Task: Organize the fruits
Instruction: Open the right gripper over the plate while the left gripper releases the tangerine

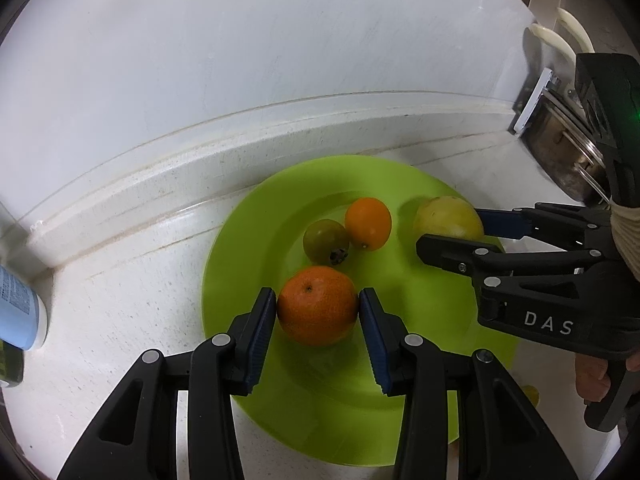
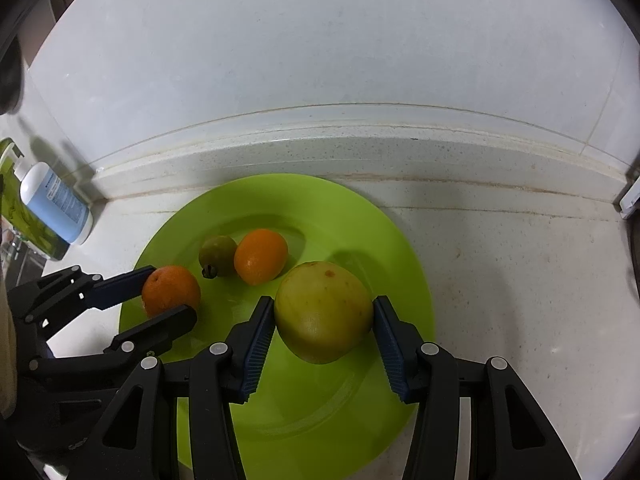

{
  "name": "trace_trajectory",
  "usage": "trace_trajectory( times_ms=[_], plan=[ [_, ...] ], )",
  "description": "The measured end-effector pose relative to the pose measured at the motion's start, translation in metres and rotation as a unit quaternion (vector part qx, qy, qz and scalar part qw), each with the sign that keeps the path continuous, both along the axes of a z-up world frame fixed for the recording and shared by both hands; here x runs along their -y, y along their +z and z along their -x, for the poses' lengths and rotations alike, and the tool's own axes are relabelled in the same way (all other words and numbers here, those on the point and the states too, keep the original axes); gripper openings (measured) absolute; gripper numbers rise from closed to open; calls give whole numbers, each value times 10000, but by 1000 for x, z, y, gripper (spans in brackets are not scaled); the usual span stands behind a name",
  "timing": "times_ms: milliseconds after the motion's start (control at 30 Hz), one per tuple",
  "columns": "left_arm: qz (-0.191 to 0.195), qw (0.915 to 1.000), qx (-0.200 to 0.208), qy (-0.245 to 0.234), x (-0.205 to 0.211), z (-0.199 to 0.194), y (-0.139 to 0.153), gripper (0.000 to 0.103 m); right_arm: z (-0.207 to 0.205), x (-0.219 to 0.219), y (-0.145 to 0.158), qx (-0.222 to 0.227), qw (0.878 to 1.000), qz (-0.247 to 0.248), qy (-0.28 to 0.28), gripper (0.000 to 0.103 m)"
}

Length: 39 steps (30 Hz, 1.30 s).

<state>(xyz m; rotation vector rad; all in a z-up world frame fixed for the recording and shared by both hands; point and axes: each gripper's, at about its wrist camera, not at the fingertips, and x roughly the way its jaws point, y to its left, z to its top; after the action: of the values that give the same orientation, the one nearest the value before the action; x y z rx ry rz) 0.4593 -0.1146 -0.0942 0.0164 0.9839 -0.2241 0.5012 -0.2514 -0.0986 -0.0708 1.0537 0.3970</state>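
Note:
A lime-green plate [image 1: 248,240] [image 2: 400,264] lies on the white counter. My left gripper [image 1: 317,294] [image 2: 171,291] is shut on a large orange [image 1: 317,312] [image 2: 168,286] over the plate's near left part, with both blue pads against its sides. My right gripper [image 2: 323,302] [image 1: 452,230] is shut on a big yellow-green fruit [image 2: 324,320] [image 1: 444,214] over the plate's right side. Whether either fruit rests on the plate I cannot tell. A smaller orange [image 1: 368,223] [image 2: 261,256] and a dark green fruit [image 1: 325,241] [image 2: 218,255] lie touching in the plate's middle.
A raised counter ledge [image 1: 240,140] and tiled wall run just behind the plate. A white bottle with a blue label [image 2: 56,204] [image 1: 18,312] and a green pack [image 2: 20,200] stand at the left. A steel pot [image 1: 560,148] sits at the far right. A hand [image 1: 592,380] holds the right gripper.

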Motion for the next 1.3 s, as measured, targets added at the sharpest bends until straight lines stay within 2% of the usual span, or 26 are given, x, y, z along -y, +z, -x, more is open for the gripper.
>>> trace_trajectory(
  times_ms=[267,400,467,567,733,900,967,1000,1200,1300],
  plan=[
    [18,9997,199,108,-4,7,16,56,2,4,4,30,9999,-131,1,51],
    [-7,9991,397,175,-9,21,30,62,16,10,17,220,9997,-120,-22,52],
    [-46,9984,517,214,-13,29,38,68,27,14,27,396,9991,-113,-76,57],
    [-145,9969,732,249,-15,44,52,70,44,17,42,715,9972,-78,-188,63],
    [-35,9929,1122,386,-24,73,78,80,82,20,75,1370,9897,142,-402,76],
    [-15,9888,1419,453,-35,102,96,81,116,20,98,2032,9754,28,-854,76],
    [-43,9874,1519,444,-39,115,101,81,133,20,103,2315,9684,-11,-925,81],
    [-87,9865,1570,449,-41,120,103,81,139,19,105,2353,9676,-11,-917,84],
    [-349,9787,1998,312,-37,162,114,81,176,15,110,2295,9708,-286,-635,84],
    [-455,9751,2148,325,-40,179,119,81,194,11,111,2352,9696,-220,-638,84]
  ],
)
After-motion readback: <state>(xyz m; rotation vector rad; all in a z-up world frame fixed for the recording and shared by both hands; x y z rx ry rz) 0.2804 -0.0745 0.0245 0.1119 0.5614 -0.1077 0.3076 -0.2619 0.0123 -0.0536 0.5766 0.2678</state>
